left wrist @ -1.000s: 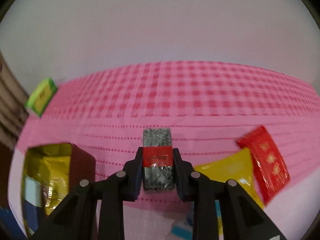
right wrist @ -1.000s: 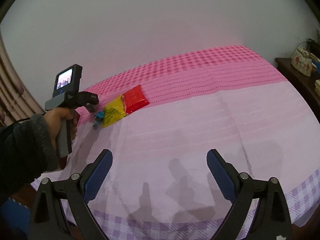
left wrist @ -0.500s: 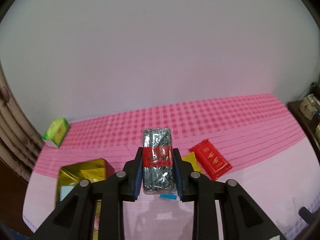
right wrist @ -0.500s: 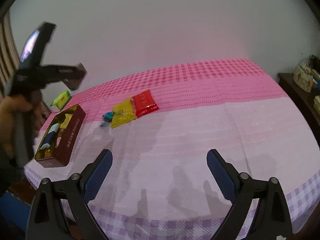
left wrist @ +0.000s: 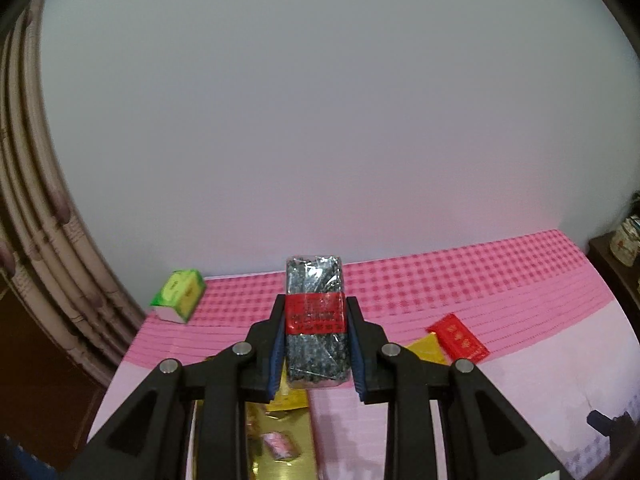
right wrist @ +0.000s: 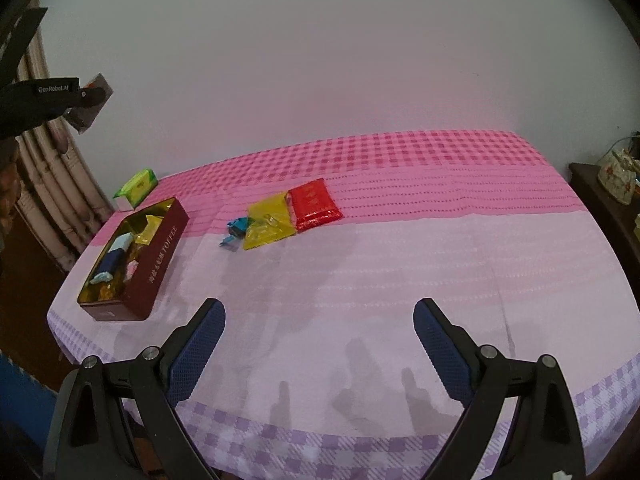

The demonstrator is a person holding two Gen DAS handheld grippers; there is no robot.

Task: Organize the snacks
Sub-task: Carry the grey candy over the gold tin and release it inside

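Silver-foil snack packet point(left wrist: 315, 322) with a red label band, clenched between the blue pads of the left tongs point(left wrist: 315, 344), upright and lifted well above the pink cloth-covered worktop point(left wrist: 460, 280). Directly beneath the left tongs, at 6 o'clock in the left wrist view, part of the gold-lined maroon tin point(left wrist: 280, 440) with a few wrapped sweets inside. At 10 o'clock from the packet, a green box point(left wrist: 179, 295) near the worktop's far corner, beside the curtain. At 3 to 4 o'clock, a red packet point(left wrist: 458, 338) lying flat, touching a yellow packet point(left wrist: 426, 350) whose corner peeks past the right finger. From the right wrist view: right tongs point(right wrist: 319, 350) released, wide apart, nothing between the pads, hovering over the pale near part of the worktop point(right wrist: 360, 280). Maroon tin point(right wrist: 160, 256) at 10 o'clock, open, holding blue, white, pink and gold wrapped pieces. Yellow packet point(right wrist: 269, 222) and red packet point(right wrist: 314, 204) side by side and touching at 12 o'clock, with small teal wrappers point(right wrist: 236, 230) just left of the yellow one. Green box point(right wrist: 136, 189) beyond the tin. Left tongs' black body point(right wrist: 52, 96) high at 10 o'clock, with the packet's end point(right wrist: 94, 108) jutting out, well above the tin.
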